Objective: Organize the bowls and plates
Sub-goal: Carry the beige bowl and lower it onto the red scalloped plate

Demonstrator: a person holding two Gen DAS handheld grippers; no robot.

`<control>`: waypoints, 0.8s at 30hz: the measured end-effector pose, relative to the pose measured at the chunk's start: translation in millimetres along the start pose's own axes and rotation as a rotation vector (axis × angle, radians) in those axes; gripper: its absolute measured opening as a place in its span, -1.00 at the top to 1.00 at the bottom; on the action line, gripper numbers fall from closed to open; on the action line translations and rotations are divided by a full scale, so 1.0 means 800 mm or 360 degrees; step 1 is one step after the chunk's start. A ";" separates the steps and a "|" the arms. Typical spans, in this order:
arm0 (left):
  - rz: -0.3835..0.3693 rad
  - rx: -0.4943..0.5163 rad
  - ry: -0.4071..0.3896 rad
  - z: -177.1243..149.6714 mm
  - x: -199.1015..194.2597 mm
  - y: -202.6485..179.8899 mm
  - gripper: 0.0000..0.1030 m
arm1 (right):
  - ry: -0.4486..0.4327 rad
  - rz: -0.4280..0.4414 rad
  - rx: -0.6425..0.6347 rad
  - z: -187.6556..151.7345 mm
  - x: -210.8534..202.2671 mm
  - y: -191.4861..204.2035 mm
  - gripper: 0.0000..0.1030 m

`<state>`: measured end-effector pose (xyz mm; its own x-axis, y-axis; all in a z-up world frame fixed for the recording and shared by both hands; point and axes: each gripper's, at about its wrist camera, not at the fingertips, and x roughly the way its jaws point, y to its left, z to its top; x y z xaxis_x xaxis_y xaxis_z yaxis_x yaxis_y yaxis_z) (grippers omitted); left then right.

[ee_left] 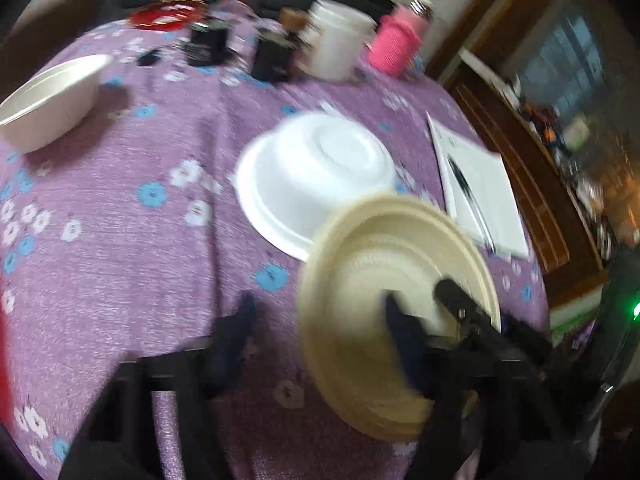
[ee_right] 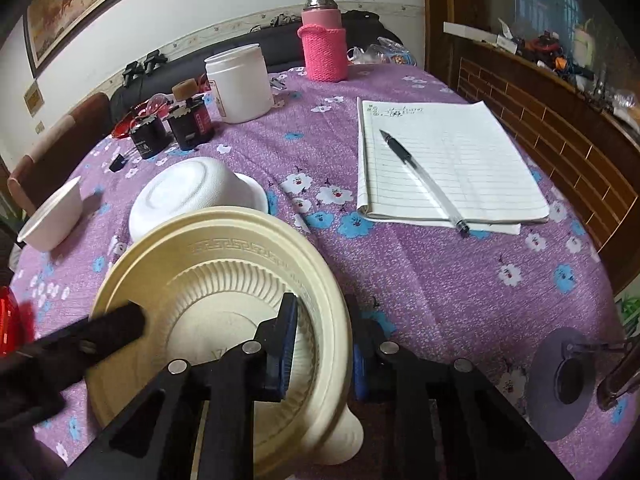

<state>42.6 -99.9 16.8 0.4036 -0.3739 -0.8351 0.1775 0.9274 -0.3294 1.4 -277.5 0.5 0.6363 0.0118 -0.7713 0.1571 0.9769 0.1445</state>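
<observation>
Cream bowl (ee_right: 224, 308) is sitting tilted at the table's (ee_right: 440, 280) near edge, right gripper (ee_right: 320, 344) pinching its rim wall. Left gripper (ee_left: 320, 320) is spread wide, one finger inside the bowl (view blurred). Keep the pinch firm while nesting toward the white upturned bowl (ee_right: 192, 196) just behind.

I see a pen (ee_right: 422, 178) lying on a lined notepad (ee_right: 452, 168). Farther back on my tabletop (ee_right: 440, 280) stand a white jar (ee_right: 240, 84) and a pink-sleeved flask (ee_right: 323, 38).

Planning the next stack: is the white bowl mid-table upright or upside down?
Upside down. The white bowl shows its flat round base facing up, and its rim rests on the purple tablecloth.
</observation>
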 end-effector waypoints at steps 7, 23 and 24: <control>0.0078 -0.0040 -0.0037 -0.006 -0.022 0.017 0.62 | 0.0026 0.0287 0.0056 0.000 -0.001 0.000 0.72; 0.0212 -0.0120 -0.0224 -0.065 -0.102 0.070 0.61 | -0.0144 0.0595 -0.0266 -0.029 -0.032 0.084 0.71; 0.0216 -0.0129 -0.0222 -0.067 -0.103 0.072 0.61 | -0.0140 0.0595 -0.0279 -0.031 -0.032 0.087 0.71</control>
<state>-28.2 -14.7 42.7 0.5405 -0.2387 -0.8068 0.0423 0.9654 -0.2573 -22.7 -204.8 14.6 0.6884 0.3616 -0.6287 -0.2232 0.9304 0.2908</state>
